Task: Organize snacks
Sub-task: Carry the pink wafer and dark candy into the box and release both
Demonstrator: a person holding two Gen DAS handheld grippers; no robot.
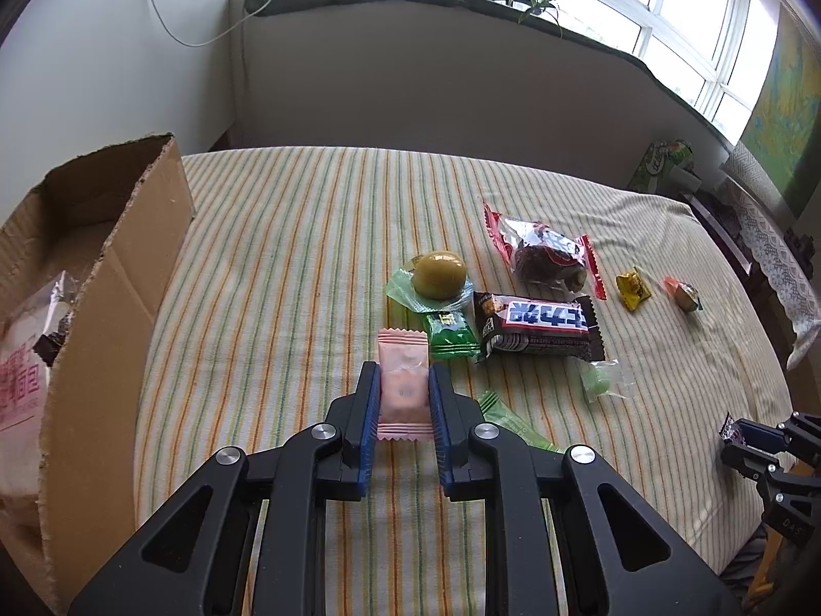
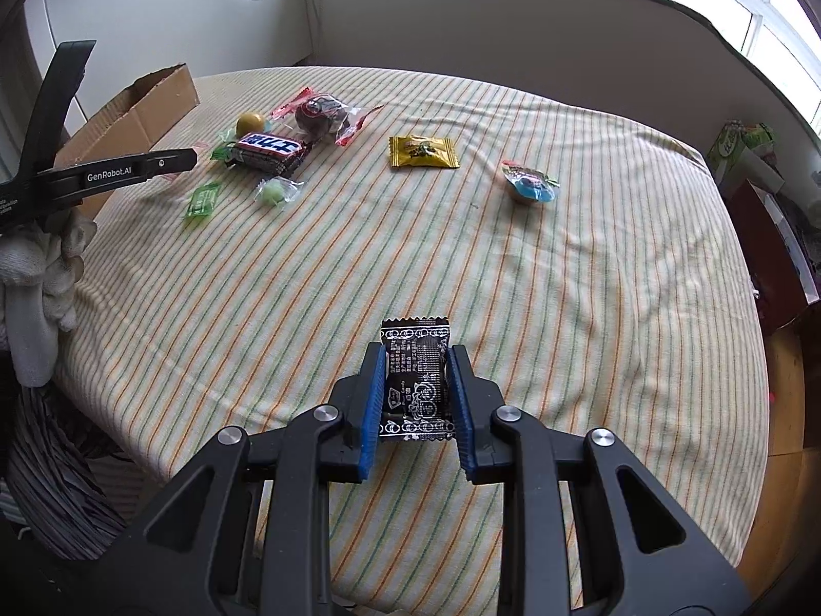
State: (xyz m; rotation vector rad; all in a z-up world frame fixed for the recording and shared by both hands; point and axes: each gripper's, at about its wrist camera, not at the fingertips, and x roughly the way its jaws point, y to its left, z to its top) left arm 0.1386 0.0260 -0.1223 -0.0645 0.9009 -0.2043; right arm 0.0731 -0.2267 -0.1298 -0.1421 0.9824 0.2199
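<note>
My left gripper (image 1: 404,377) is shut on a pink snack packet (image 1: 403,385) above the striped cloth. My right gripper (image 2: 416,357) is shut on a black candy packet (image 2: 416,380) near the table's front edge; it also shows at the right of the left wrist view (image 1: 739,434). Loose snacks lie ahead: a dark chocolate bar (image 1: 536,326), a yellow-green ball in a wrapper (image 1: 438,274), a green packet (image 1: 450,336), a red-edged bag with a dark cake (image 1: 546,254). A cardboard box (image 1: 102,282) stands at the left and holds a bread bag (image 1: 23,359).
A yellow candy (image 2: 422,151), a blue-wrapped sweet (image 2: 531,185), a pale green candy (image 2: 277,191) and a flat green packet (image 2: 202,200) lie on the cloth (image 2: 359,267). A wall and windowsill run behind. Boxes stand at the far right (image 2: 744,154).
</note>
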